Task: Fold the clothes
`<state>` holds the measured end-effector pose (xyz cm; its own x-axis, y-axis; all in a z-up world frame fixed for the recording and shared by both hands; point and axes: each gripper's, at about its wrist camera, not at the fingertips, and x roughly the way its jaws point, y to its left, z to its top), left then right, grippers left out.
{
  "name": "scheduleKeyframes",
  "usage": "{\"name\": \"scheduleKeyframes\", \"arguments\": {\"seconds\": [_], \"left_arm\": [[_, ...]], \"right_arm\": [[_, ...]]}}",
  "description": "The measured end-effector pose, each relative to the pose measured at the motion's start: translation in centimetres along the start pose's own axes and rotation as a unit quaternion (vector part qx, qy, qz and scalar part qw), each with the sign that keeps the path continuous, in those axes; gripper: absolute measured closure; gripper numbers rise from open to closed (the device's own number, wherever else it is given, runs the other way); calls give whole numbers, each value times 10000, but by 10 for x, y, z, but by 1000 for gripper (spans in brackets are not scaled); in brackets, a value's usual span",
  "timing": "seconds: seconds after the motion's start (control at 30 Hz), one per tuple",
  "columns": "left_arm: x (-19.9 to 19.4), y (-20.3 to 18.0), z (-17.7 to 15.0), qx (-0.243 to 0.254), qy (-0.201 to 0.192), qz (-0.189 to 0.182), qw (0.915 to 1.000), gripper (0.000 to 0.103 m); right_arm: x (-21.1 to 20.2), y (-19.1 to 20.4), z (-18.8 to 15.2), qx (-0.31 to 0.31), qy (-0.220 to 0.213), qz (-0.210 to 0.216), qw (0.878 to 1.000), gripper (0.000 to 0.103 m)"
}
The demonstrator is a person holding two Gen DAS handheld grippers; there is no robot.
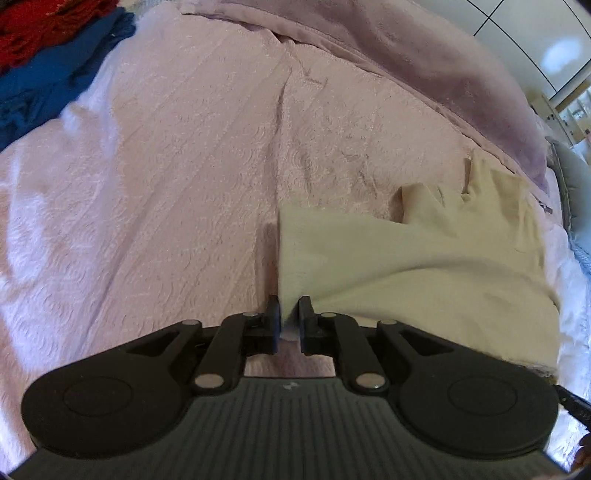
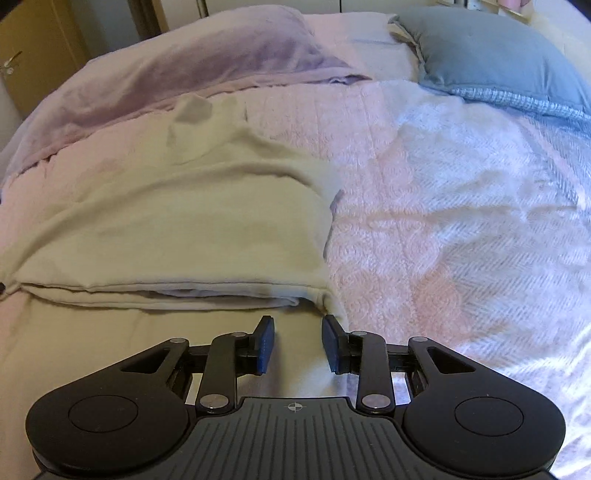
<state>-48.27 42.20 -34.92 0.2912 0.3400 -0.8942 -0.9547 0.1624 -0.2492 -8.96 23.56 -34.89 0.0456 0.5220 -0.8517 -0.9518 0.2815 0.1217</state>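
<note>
A cream garment [image 1: 424, 266] lies on the pink bedspread [image 1: 166, 184]. My left gripper [image 1: 290, 317] is shut on its near left corner, and the cloth pulls taut from the jaws toward the right. In the right wrist view the same cream garment [image 2: 177, 229] lies partly folded, with a layered edge facing me. My right gripper [image 2: 298, 341] is open and empty, its blue pads [image 2: 266, 343] hovering just above the garment's near right part, close to its right edge.
A lilac blanket [image 1: 424, 74] is bunched along the far side of the bed. Blue clothes [image 1: 48, 81] and red clothes [image 1: 33, 29] are piled at the far left. A grey pillow [image 2: 491, 48] lies at the far right.
</note>
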Motion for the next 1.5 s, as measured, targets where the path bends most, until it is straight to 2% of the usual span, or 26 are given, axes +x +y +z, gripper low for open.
{"name": "scheduleKeyframes", "arguments": {"seconds": [0.1, 0.2, 0.3, 0.37, 0.4, 0.47, 0.53, 0.63, 0.67, 0.7, 0.73, 0.8, 0.83, 0.9, 0.97, 1.03, 1.07, 1.13, 1.17, 1.33, 1.43, 1.5], "left_arm": [[-20, -21, 8, 510, 63, 268, 9983, 92], [-34, -40, 16, 882, 343, 262, 9952, 88], [-42, -79, 27, 1395, 571, -162, 9884, 87], [-36, -113, 35, 1766, 594, -591, 9807, 85], [-30, -131, 39, 1893, 632, -864, 9761, 82], [-7, -172, 47, 2098, 822, -1375, 9645, 81], [18, -215, 53, 2352, 1036, -1792, 9496, 81], [55, -284, 59, 2870, 1472, -2294, 9183, 81], [64, -306, 60, 3086, 1596, -2426, 9058, 81], [74, -326, 60, 3309, 1727, -2488, 8938, 81], [83, -343, 61, 3477, 1837, -2477, 8854, 81], [95, -370, 65, 3704, 1999, -2397, 8749, 81], [100, -379, 66, 3796, 2052, -2367, 8705, 81], [104, -391, 67, 3937, 2104, -2327, 8641, 81], [107, -400, 66, 4056, 2149, -2270, 8589, 81], [103, -403, 60, 4095, 2106, -2146, 8613, 81], [97, -401, 57, 4078, 2045, -2137, 8638, 81], [87, -392, 43, 3892, 1969, -2172, 8732, 81], [85, -388, 34, 3766, 1955, -2179, 8789, 81], [70, -351, -18, 2896, 1729, -1699, 9259, 81], [58, -334, -47, 1972, 1575, -1422, 9571, 81], [50, -333, -63, 1384, 1479, -1405, 9691, 77]], "right_arm": [[-10, -12, 7, 394, -114, 95, 9991, 70], [-10, -31, 14, 1015, -86, 126, 9947, 70], [-3, -57, 13, 1854, 31, 322, 9821, 70], [-1, -77, 9, 2444, 45, 499, 9684, 70], [-1, -87, 6, 2747, 24, 605, 9596, 70], [-1, -104, 0, 3300, -49, 784, 9407, 70], [-1, -123, -10, 3953, -102, 1001, 9130, 70], [3, -146, -32, 5063, -100, 1393, 8509, 70], [5, -150, -38, 5263, -103, 1489, 8371, 70], [6, -151, -41, 5348, -112, 1559, 8304, 70], [7, -151, -43, 5310, -118, 1600, 8320, 70], [8, -147, -39, 5017, -113, 1558, 8508, 70], [8, -144, -37, 4865, -108, 1502, 8606, 70], [10, -143, -32, 4735, -185, 1328, 8705, 70], [11, -147, -31, 4918, -351, 1161, 8622, 70], [19, -154, -27, 5130, -394, 1273, 8480, 70], [25, -157, -22, 5140, -409, 1367, 8458, 70], [38, -168, -6, 4965, -374, 1565, 8530, 70], [47, -175, 3, 4845, -186, 1737, 8571, 70], [85, -204, 37, 4096, 685, 2576, 8725, 70], [106, -212, 60, 3482, 1114, 3042, 8797, 70], [121, -214, 75, 3164, 1471, 3286, 8776, 70]]}}
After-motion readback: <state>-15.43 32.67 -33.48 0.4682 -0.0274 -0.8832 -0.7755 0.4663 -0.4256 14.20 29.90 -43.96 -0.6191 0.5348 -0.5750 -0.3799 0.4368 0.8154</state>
